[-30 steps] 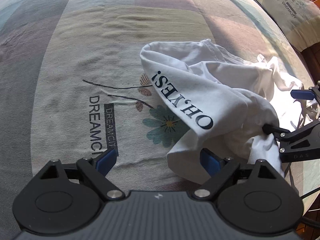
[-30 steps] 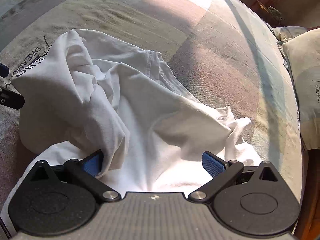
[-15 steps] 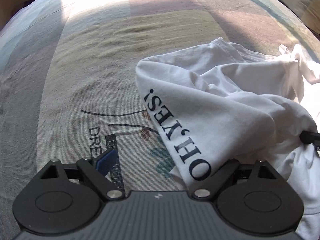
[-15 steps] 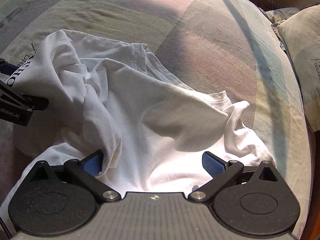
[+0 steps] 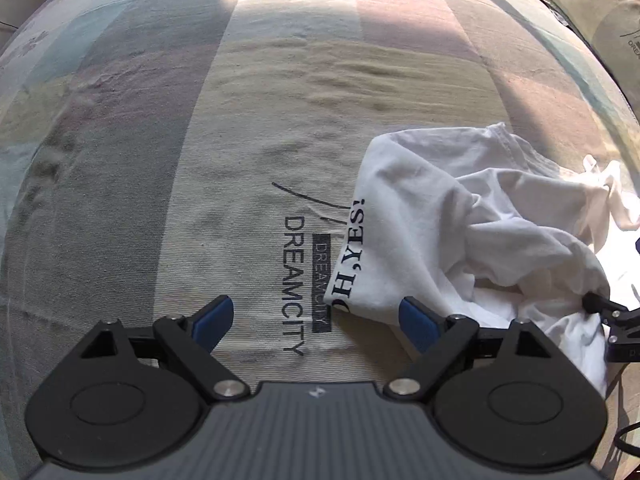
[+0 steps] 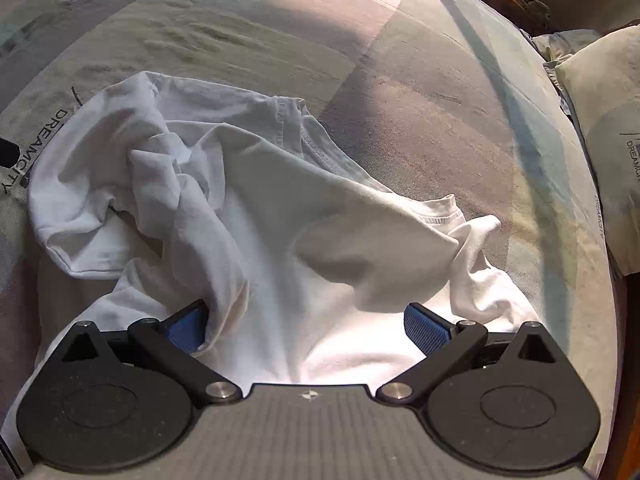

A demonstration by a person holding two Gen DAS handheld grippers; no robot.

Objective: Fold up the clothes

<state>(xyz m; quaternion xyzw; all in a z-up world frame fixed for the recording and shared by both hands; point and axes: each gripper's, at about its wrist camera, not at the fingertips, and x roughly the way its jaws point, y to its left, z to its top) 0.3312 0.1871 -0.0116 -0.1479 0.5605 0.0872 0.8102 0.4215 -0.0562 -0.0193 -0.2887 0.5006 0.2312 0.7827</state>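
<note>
Backing off since a second ago, the left gripper (image 5: 316, 322) hangs spread over the DREAMCITY print (image 5: 294, 284), its hem-side finger beside the crumpled white T-shirt (image 6: 248, 208) on the bed (image 5: 280, 80). Right gripper (image 6: 306, 326) spread, cloth between its fingers; best pinch one hem layer and draw flat.

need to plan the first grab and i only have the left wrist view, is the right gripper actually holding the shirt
Observer: No. The right gripper has its jaws wide open, and the white t-shirt lies loose between them.
Operator: is cloth touching either pad
Observer: A hanging fold drapes against its left blue pad. The right one is clear.
Operator: any clean edge to grab
Observer: A stitched hem lies exposed on the right side of the heap.
</note>
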